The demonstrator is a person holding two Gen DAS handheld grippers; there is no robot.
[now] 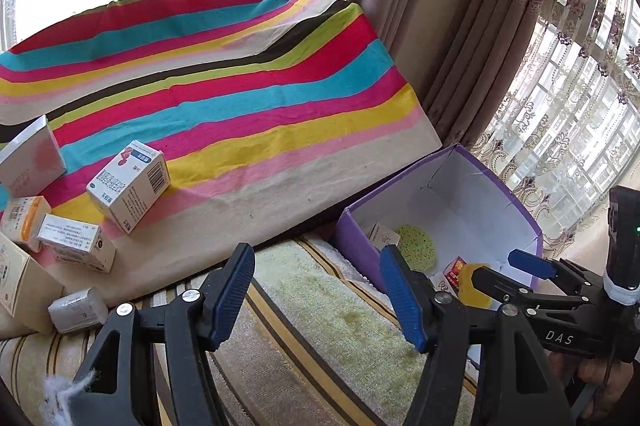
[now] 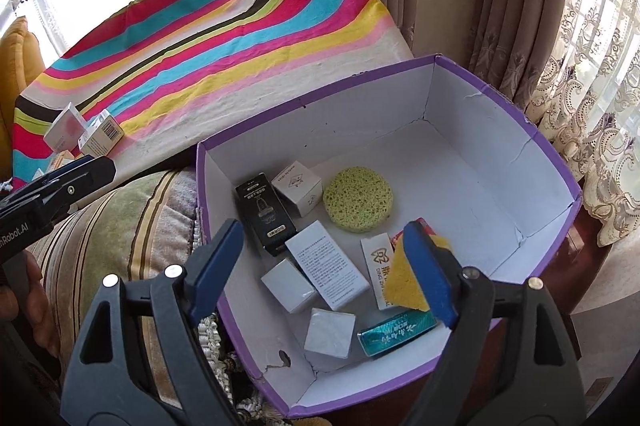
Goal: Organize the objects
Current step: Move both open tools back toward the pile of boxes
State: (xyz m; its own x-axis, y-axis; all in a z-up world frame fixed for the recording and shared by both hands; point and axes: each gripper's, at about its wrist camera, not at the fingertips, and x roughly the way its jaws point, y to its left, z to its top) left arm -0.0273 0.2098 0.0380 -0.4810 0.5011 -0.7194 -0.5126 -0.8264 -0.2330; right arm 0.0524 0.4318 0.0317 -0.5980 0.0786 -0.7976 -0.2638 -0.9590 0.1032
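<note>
The purple cardboard box with white inner walls stands open beside the striped towel-like cushion. On its floor lie a round green sponge, a black carton, a small white cube-shaped carton, a long white carton with printed text, two smaller white cartons, a teal flat pack and a yellow sponge piece.

The right gripper hangs over the box with its blue-padded fingers spread apart; the yellow sponge piece lies just beside the right finger, and whether they touch I cannot tell.

The left gripper is over the cushion, its fingers released and holding nothing.

On the cloth with colourful stripes lie more cartons: a white medicine carton with a barcode, a silver-edged carton, an orange-and-white carton and a small grey packet.
</note>
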